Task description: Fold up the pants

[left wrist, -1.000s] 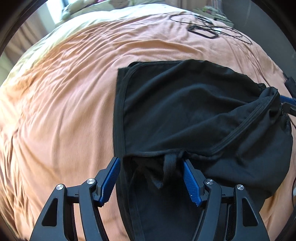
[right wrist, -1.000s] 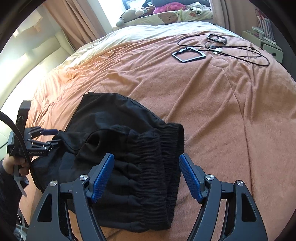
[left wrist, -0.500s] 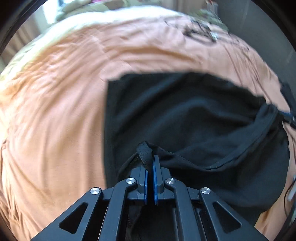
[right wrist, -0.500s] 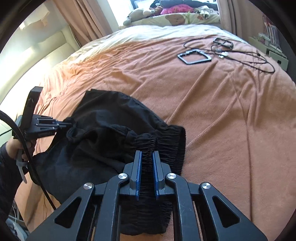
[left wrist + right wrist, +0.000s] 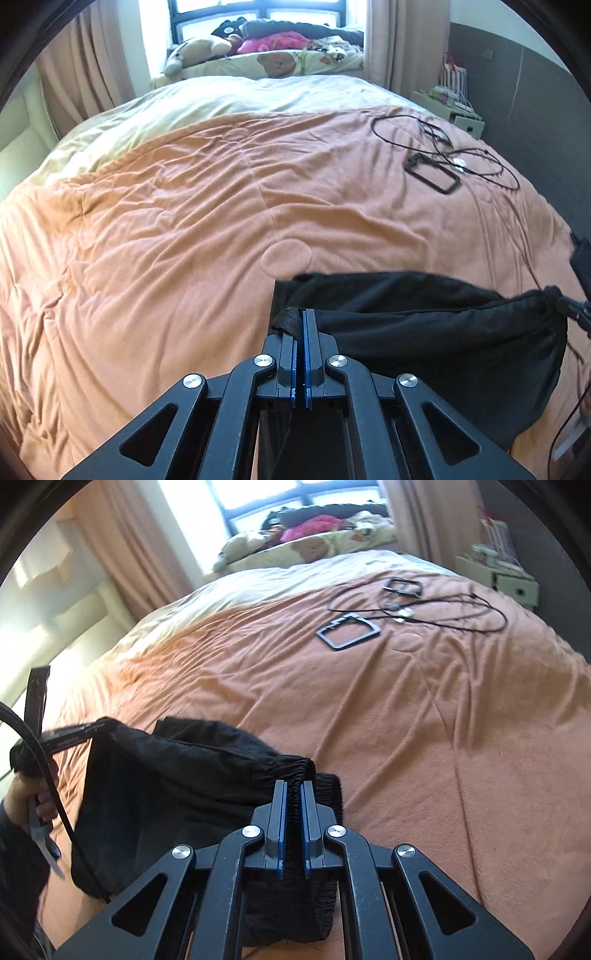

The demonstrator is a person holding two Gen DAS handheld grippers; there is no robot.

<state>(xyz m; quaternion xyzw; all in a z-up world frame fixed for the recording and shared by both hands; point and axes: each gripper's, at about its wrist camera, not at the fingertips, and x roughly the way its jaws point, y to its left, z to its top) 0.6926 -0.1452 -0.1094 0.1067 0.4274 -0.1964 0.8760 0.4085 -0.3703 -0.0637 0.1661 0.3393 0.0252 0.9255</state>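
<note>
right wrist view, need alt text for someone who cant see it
The right gripper is shut on the gathered waistband of black pants, lifting them off an orange bedspread. At far left the left gripper, held in a hand, pinches the other end. Cables and a black frame lie farther back.

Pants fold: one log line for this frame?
stage: lifting | left gripper: shut on pants | right gripper: shut on waistband | surface: orange bedspread

One pants (image 5: 424, 332), two grippers (image 5: 300, 317) (image 5: 293, 790), one black frame (image 5: 348, 631)
</note>
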